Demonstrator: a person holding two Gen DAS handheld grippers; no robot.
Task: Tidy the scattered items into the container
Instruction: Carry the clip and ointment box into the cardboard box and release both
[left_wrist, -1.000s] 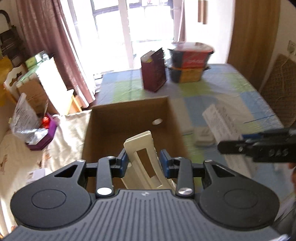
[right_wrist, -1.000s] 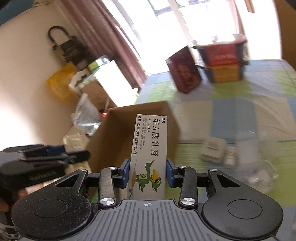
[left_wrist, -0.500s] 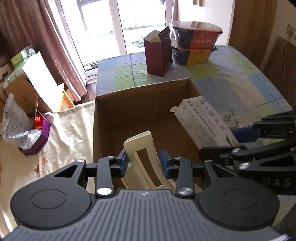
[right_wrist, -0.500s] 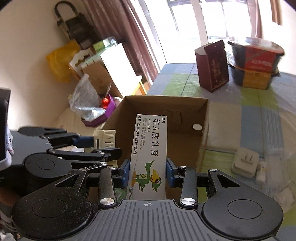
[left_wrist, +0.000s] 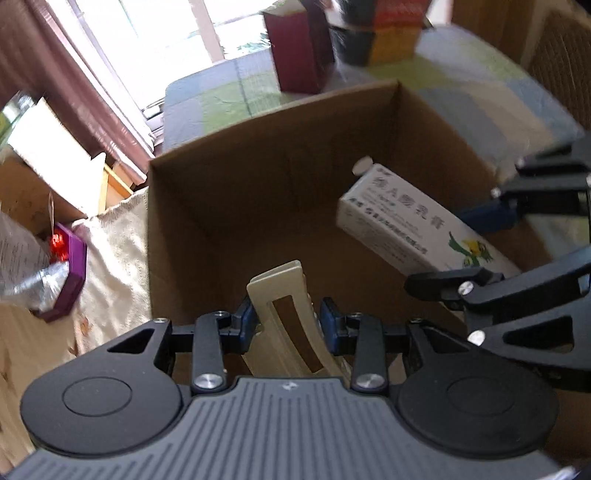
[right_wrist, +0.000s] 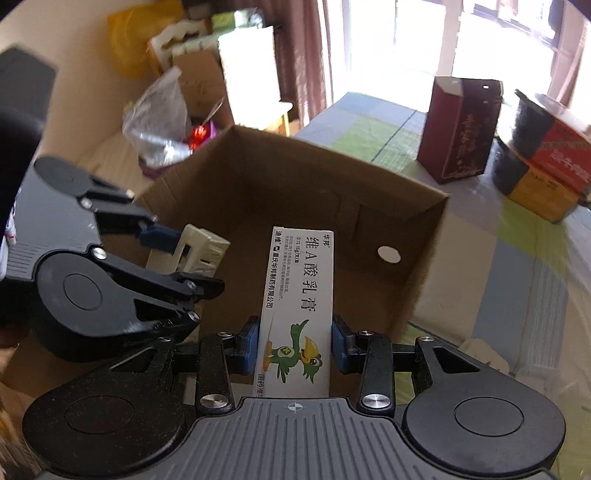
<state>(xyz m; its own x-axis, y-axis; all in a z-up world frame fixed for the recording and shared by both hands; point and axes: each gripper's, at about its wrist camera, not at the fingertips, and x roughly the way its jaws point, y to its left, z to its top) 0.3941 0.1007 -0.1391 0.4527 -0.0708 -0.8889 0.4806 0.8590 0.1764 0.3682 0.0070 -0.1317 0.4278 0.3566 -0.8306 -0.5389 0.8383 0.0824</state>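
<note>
Above the open cardboard box, a cream hair clip is clamped in the left gripper and an ointment carton in the right gripper, long axes pointing forward and downward into the box.

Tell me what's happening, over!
Left tool shut on cream clip. Right tool shut on ointment box. Both over cardboard box. Nothing blocking.

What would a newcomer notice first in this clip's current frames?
Probably the open cardboard box filling the middle of both views. Above it, the right hand-held gripper clamps a white ointment carton with a green cartoon bird, while the left hand-held gripper clamps a cream plastic clip alongside.
</note>
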